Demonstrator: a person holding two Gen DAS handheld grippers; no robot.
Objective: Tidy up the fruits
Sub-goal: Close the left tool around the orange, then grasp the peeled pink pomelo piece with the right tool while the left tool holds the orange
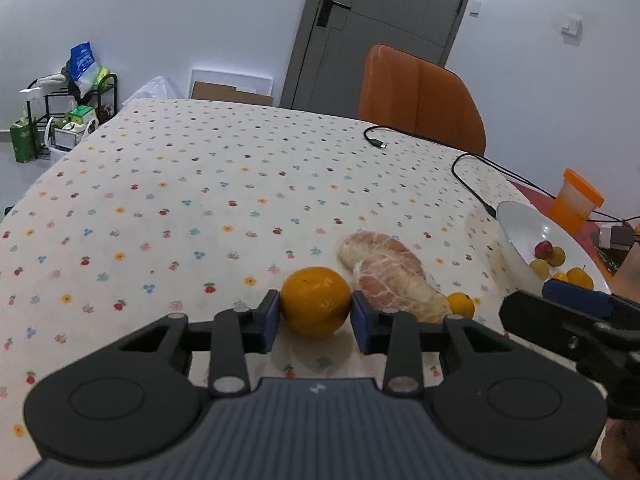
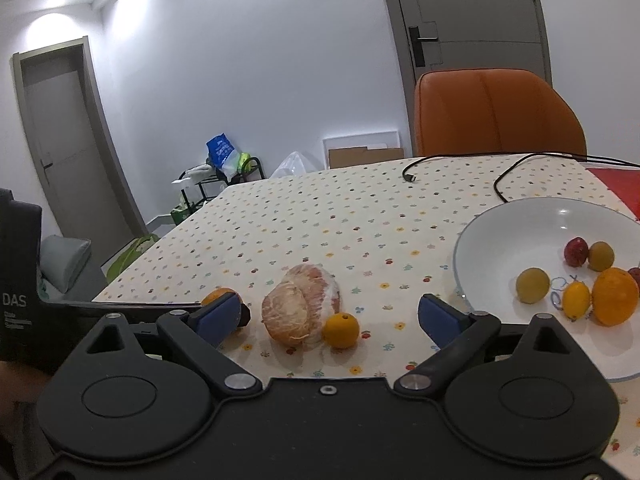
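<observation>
Sitting between the two blue pads of the left gripper (image 1: 315, 317), the orange (image 1: 315, 301) is resting on the dotted tablecloth (image 1: 200, 184), with both pads pressing its sides, so the fingers are closing on it at about the fruit's own width. Whether it is lifting off the cloth yet is not clear. Just beside it to the right, the two peeled pomelo pieces (image 1: 390, 276) are lying together, and a small yellow-orange citrus (image 2: 341, 330) is touching their near edge. Farther right, the white bowl (image 2: 500, 224) is already holding several small fruits and one larger orange one.

The right gripper (image 2: 334, 320) is hovering with its fingers spread wide and holding nothing, facing the pomelo and the small citrus.

Judging from this, the step in hand is picking up the orange for the bowl. The next move is calling for a firm squeeze, a clean lift, and a carry rightward over the pomelo without nudging it, then a low release inside the bowl.
</observation>
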